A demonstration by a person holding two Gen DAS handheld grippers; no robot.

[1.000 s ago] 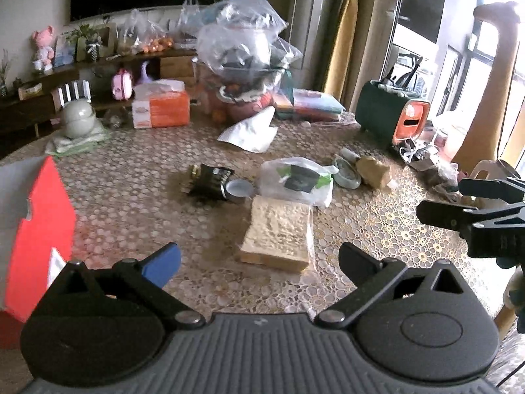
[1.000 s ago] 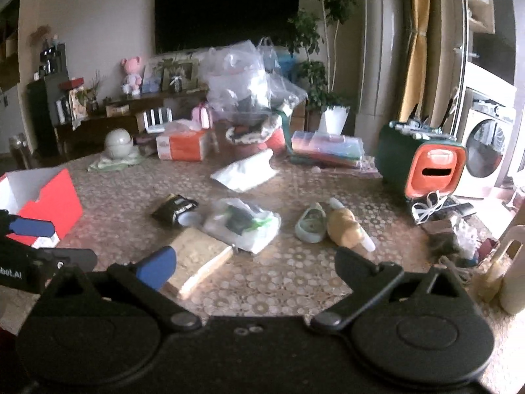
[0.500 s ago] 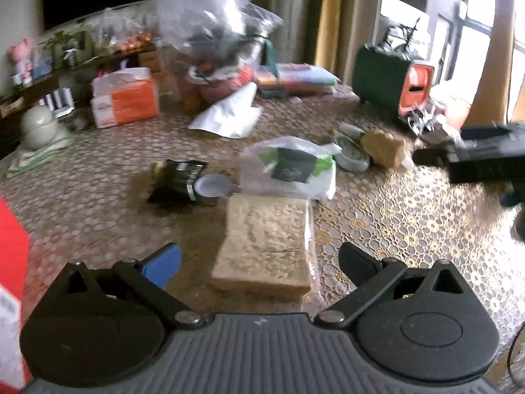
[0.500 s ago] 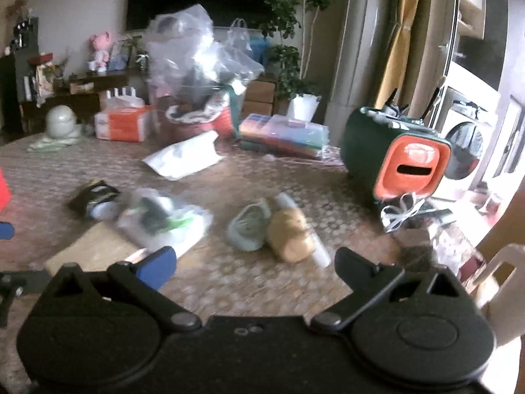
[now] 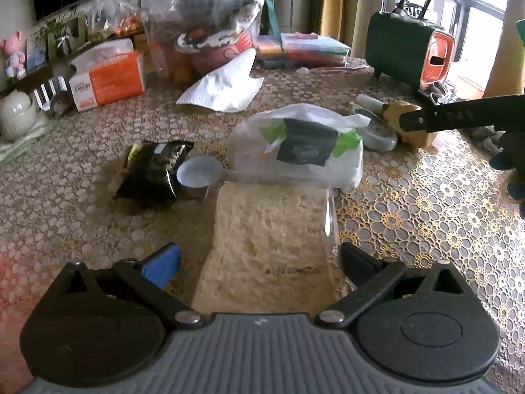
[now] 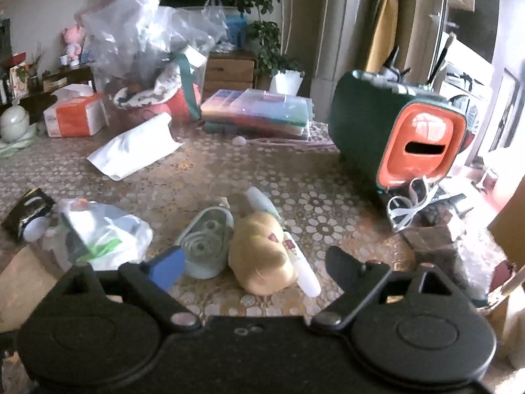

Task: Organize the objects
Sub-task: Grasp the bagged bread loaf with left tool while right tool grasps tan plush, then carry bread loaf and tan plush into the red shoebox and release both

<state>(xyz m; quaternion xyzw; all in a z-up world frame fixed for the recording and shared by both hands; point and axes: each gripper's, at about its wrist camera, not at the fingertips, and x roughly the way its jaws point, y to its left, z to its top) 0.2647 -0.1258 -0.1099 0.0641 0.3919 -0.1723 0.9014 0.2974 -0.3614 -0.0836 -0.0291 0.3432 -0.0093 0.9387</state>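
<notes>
A slice of bread in a clear bag (image 5: 269, 239) lies flat on the lace-patterned table (image 5: 426, 216). My left gripper (image 5: 261, 262) is open and low over its near end, one finger on each side, pads apart from it. In the right wrist view a tan plush toy (image 6: 262, 256), a small pale-green shoe (image 6: 206, 243) and a white tube (image 6: 305, 272) lie together. My right gripper (image 6: 256, 264) hovers just short of them with its jaws closing, and nothing is pressed between the pads. One black finger of the right gripper (image 5: 459, 118) shows in the left wrist view, above the toy.
Behind the bread lie a white plastic bag with a black packet (image 5: 305, 144), a black snack pack (image 5: 154, 170) and a clear scoop (image 5: 197, 174). Farther back are a white pouch (image 6: 131, 151), a tissue box (image 6: 72, 115), stuffed clear bags (image 6: 141, 39) and a green-orange case (image 6: 400, 138).
Both grippers came forward and down toward the table. The bread now sits between the left fingers. The toy and shoe loom larger before the right gripper, whose jaws have narrowed a little.
</notes>
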